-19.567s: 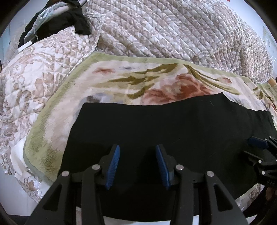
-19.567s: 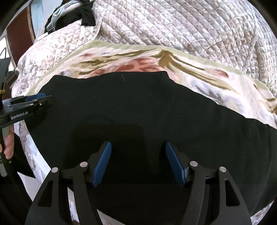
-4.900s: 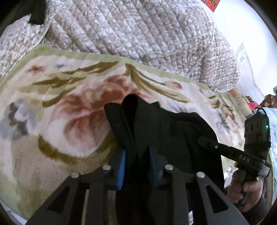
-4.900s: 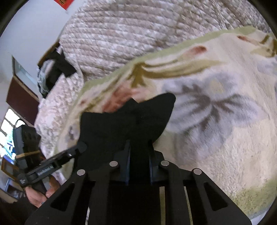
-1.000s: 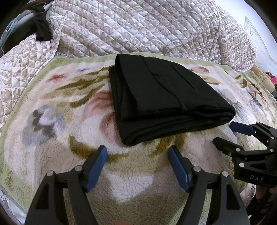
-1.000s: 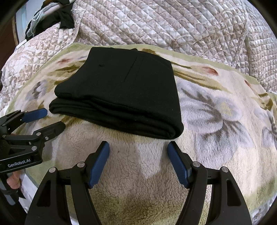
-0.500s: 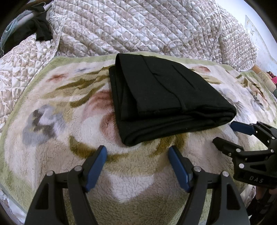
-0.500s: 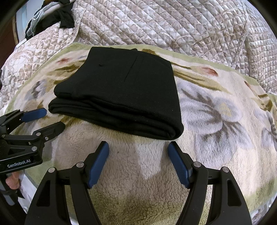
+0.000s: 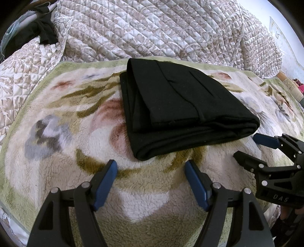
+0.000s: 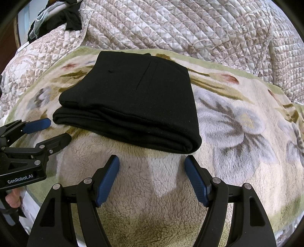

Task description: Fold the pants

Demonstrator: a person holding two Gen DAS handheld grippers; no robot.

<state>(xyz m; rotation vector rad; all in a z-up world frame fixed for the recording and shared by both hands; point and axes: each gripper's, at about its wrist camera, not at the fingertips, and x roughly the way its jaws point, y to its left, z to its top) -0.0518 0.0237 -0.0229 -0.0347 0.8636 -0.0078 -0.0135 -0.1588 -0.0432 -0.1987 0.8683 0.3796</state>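
The black pants (image 9: 176,108) lie folded into a thick rectangular stack on a floral fleece blanket (image 9: 62,117); they also show in the right wrist view (image 10: 133,98). My left gripper (image 9: 151,167) is open and empty, just short of the stack's near left corner. It also shows at the left in the right wrist view (image 10: 57,130). My right gripper (image 10: 152,162) is open and empty, just short of the stack's near right corner. It also shows at the right in the left wrist view (image 9: 245,145).
A quilted beige bedspread (image 9: 161,28) rises behind the blanket. Dark clothes (image 9: 44,31) lie in a heap at the far left; they also show in the right wrist view (image 10: 70,15). The blanket's near edge (image 10: 32,191) drops off at the lower left.
Nothing has visibly changed over the last second. Both grippers held the pants shut about five seconds ago and are now open and off them.
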